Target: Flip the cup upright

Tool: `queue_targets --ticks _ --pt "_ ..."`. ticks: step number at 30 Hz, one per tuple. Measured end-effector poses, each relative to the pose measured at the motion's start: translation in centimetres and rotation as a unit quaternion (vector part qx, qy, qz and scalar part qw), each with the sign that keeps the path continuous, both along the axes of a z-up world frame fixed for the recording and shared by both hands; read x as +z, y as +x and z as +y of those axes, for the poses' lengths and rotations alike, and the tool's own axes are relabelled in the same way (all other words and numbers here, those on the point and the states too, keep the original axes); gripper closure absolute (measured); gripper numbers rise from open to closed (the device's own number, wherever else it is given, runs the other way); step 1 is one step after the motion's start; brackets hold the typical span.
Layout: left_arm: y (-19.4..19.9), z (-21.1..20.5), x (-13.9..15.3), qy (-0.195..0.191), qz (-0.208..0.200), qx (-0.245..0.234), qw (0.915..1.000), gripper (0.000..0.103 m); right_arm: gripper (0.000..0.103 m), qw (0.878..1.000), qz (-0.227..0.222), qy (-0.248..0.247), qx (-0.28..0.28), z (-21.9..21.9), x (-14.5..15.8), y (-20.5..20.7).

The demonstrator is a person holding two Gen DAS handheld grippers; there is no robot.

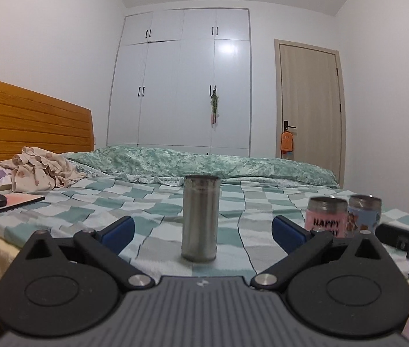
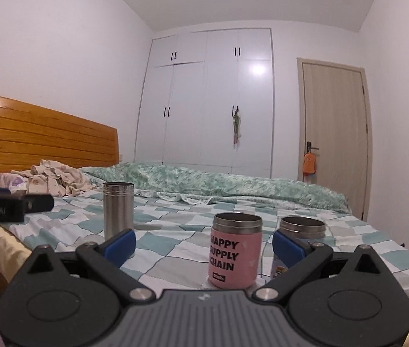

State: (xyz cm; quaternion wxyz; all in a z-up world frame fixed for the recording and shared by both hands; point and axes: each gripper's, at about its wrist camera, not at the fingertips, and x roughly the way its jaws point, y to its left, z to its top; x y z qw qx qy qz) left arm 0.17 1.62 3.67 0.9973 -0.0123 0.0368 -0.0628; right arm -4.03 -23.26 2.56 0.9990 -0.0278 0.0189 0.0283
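Observation:
A tall plain steel cup [image 1: 200,217] stands upright on the checked bedspread [image 1: 146,202], straight ahead of my left gripper [image 1: 203,230], which is open and empty with its blue fingers either side of the cup, short of it. A pink cup reading "HAPPY SUPPLY CHAIN" [image 2: 235,254] stands upright, mouth up, just ahead of my open, empty right gripper [image 2: 204,244]. A blue cup [image 2: 302,231] stands upright to its right, partly hidden by my right finger. The steel cup also shows in the right wrist view [image 2: 118,208]. The pink cup [image 1: 326,217] and blue cup [image 1: 364,212] show in the left wrist view.
A green duvet [image 1: 204,164] lies along the far side of the bed. Crumpled clothes [image 1: 42,170] and a tablet with a dark round object [image 1: 5,201] lie by the wooden headboard [image 1: 31,121]. A white wardrobe [image 1: 181,81] and a door [image 1: 310,101] stand behind.

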Motion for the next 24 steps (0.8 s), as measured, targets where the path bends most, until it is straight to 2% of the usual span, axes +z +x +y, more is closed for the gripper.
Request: queue_targets --ticks 4,9,24 --pt "-1.0 -0.4 -1.6 0.003 -0.012 0.006 0.9999 0.000 0.002 1.000 -0.015 0.001 -0.015 -0.3 -1.0 -1.1" --pt "-1.3 -1.0 -2.9 0.009 -0.021 0.012 0.9997 0.000 0.002 1.000 -0.010 -0.004 -0.027 -0.6 -2.6 -1.2" --pt "-1.5 -1.1 -3.5 0.012 -0.032 0.005 0.9994 0.000 0.002 0.999 -0.016 0.000 -0.035 -0.8 -3.5 -1.4"
